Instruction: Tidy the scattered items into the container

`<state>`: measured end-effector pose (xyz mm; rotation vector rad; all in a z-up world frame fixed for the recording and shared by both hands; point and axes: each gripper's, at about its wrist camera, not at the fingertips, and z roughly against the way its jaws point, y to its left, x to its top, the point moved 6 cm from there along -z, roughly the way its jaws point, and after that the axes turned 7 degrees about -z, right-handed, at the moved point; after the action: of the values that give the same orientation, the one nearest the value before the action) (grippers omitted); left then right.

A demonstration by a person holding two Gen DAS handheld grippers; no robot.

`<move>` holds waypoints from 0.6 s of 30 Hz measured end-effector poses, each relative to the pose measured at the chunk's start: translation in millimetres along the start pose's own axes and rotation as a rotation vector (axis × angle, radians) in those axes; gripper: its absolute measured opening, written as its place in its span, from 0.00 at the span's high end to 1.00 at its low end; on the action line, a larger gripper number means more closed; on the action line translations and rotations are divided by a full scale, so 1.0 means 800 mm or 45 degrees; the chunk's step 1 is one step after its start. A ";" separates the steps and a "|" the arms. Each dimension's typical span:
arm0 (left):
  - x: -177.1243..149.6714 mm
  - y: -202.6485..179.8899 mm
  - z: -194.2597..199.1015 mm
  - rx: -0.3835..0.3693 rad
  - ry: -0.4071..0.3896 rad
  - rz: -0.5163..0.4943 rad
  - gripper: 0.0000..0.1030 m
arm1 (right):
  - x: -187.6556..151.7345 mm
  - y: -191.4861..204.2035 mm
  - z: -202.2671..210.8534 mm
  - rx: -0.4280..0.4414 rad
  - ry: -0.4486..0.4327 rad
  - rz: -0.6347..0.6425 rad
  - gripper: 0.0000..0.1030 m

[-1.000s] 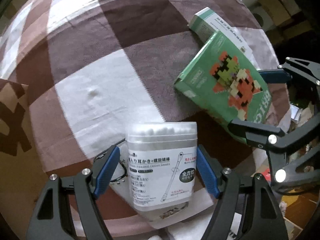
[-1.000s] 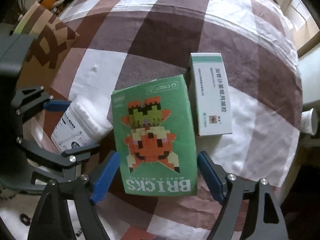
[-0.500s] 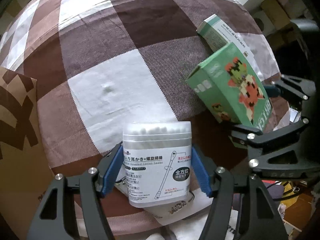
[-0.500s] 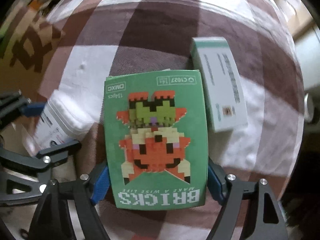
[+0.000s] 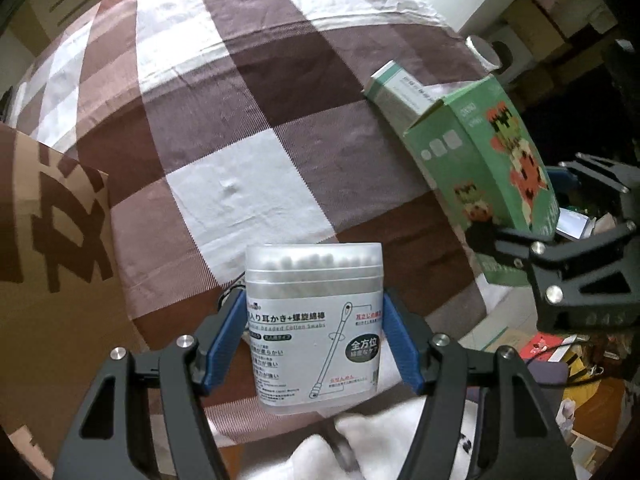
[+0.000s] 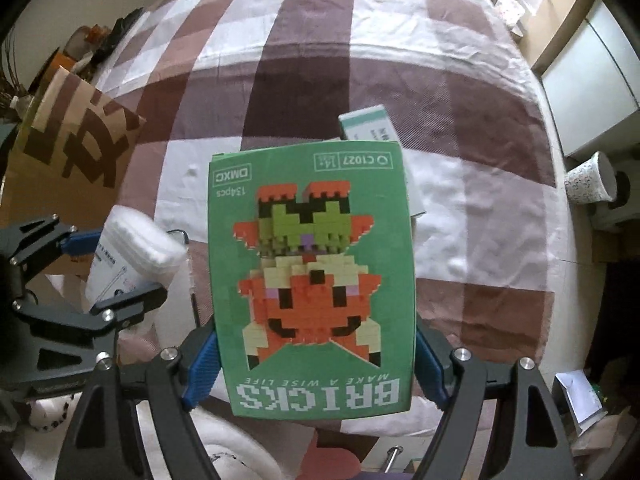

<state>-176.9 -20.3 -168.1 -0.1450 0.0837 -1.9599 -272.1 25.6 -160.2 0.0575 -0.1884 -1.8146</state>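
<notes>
My left gripper is shut on a clear tub of cotton swabs, held above the brown-and-white checked cloth. The same tub shows at the left of the right wrist view. My right gripper is shut on a green BRICKS box, lifted off the cloth; that box appears tilted at the right of the left wrist view. A white-and-teal carton lies flat on the cloth behind it, partly hidden. A brown cardboard box with dark printing stands at the left.
The cardboard box sits at the cloth's left edge. A patterned paper cup stands off the right edge near white cabinets. White fabric lies below the near edge, and clutter fills the floor at right.
Both grippers closed onto their items and rose: the swab tub and the BRICKS box lifted off the cloth, and the BRICKS box now covers more of the carton behind it.
</notes>
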 end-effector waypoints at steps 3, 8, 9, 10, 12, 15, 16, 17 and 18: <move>0.002 -0.009 0.017 0.010 -0.020 -0.017 0.35 | 0.008 -0.017 0.014 0.012 -0.018 -0.005 0.20; -0.004 -0.011 0.048 0.008 -0.051 -0.010 0.35 | 0.000 -0.003 0.040 0.010 -0.057 0.009 0.20; -0.006 -0.012 0.055 0.009 -0.059 -0.009 0.35 | 0.000 0.000 0.044 0.009 -0.065 0.013 0.20; -0.011 -0.013 0.064 0.009 -0.065 -0.007 0.35 | 0.001 0.006 0.046 0.013 -0.073 0.017 0.20; -0.019 -0.013 0.077 0.017 -0.083 -0.003 0.35 | 0.001 0.015 0.054 0.036 -0.086 0.020 0.20; -0.025 -0.011 0.092 0.016 -0.096 0.015 0.35 | 0.001 0.028 0.062 0.070 -0.097 0.022 0.20; -0.025 -0.010 0.097 0.012 -0.102 0.017 0.35 | 0.001 0.033 0.066 0.077 -0.104 0.027 0.20; -0.026 -0.009 0.102 0.014 -0.113 0.019 0.35 | 0.002 0.038 0.070 0.080 -0.114 0.035 0.20; -0.026 -0.008 0.108 0.019 -0.125 0.019 0.35 | 0.003 0.043 0.073 0.081 -0.122 0.046 0.20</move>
<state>-162.7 2.5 -83.0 -0.2299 0.0059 -1.9349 -247.8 21.1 -96.7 0.0116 -0.3131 -1.7769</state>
